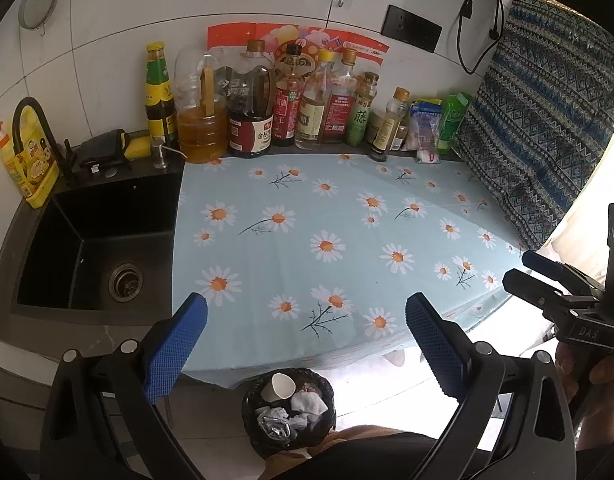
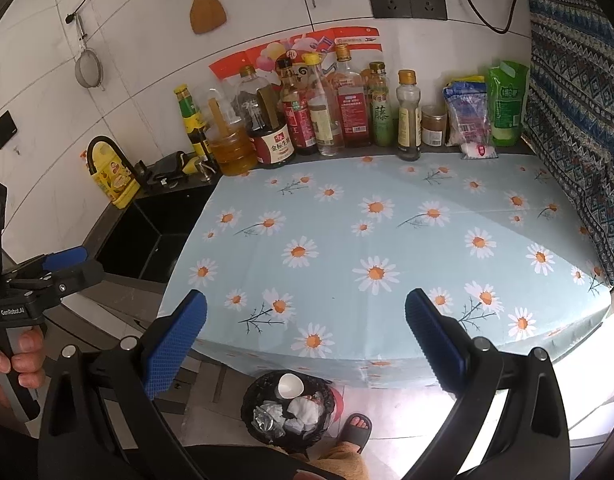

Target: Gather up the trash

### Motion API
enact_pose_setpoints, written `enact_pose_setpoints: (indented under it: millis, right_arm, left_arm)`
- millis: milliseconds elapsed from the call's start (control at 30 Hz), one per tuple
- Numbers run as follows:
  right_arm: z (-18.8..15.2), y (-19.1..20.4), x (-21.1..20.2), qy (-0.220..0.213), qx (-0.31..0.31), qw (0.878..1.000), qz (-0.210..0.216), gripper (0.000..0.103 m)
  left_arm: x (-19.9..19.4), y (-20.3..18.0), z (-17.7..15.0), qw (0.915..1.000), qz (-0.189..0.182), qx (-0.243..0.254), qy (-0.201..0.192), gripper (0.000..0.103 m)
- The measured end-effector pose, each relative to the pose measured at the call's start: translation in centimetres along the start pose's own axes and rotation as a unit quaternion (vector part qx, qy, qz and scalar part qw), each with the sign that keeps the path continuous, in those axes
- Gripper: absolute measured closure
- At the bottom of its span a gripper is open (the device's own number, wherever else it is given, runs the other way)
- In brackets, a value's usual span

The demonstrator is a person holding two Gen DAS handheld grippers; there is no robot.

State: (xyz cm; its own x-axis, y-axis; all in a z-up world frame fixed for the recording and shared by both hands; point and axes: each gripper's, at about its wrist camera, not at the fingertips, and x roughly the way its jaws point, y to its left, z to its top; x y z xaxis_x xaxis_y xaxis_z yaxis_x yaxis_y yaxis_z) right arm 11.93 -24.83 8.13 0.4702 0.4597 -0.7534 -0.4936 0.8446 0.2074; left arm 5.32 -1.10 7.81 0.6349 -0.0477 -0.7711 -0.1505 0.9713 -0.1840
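A black-lined trash bin [image 1: 289, 414] stands on the floor below the table's front edge; it also shows in the right wrist view [image 2: 291, 412]. In it lie a white paper cup [image 1: 282, 387], crumpled white tissues [image 1: 309, 404] and a silvery wrapper [image 1: 275, 426]. My left gripper [image 1: 307, 336] is open and empty, held above the bin and the table's front edge. My right gripper [image 2: 307, 334] is open and empty too, also above the bin. The right gripper shows at the right in the left wrist view [image 1: 547, 280]; the left gripper shows at the left in the right wrist view [image 2: 67, 268].
The table wears a light blue daisy cloth [image 1: 347, 220]. A row of sauce and oil bottles [image 1: 267, 108] and pouches [image 1: 447, 124] lines the back wall. A black sink [image 1: 95, 240] lies to the left. A patterned cloth [image 1: 547, 128] hangs at the right. A sandalled foot [image 2: 357, 430] is beside the bin.
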Motion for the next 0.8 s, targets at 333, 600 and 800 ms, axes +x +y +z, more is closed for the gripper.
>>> enact_pose_setpoints:
  millis: [333,600,800]
  right_arm:
    - [-0.13,0.10,-0.03,0.004,-0.001,1.000,0.003,0.005]
    - [-0.11,0.13,-0.08,0.003,-0.004,1.000,0.002,0.005]
    - [-0.13,0.16,0.01,0.004,-0.004,1.000,-0.002,0.005]
  left_arm:
    - [0.02,-0.41,-0.23,1.0000,0.002,0.004,0.004,0.006]
    - [0.09,-0.62,-0.10,1.0000,-0.002,0.004,0.003,0.006]
    - [0.14,-0.63,-0.02,1.0000,-0.003,0.003,0.004,0.006]
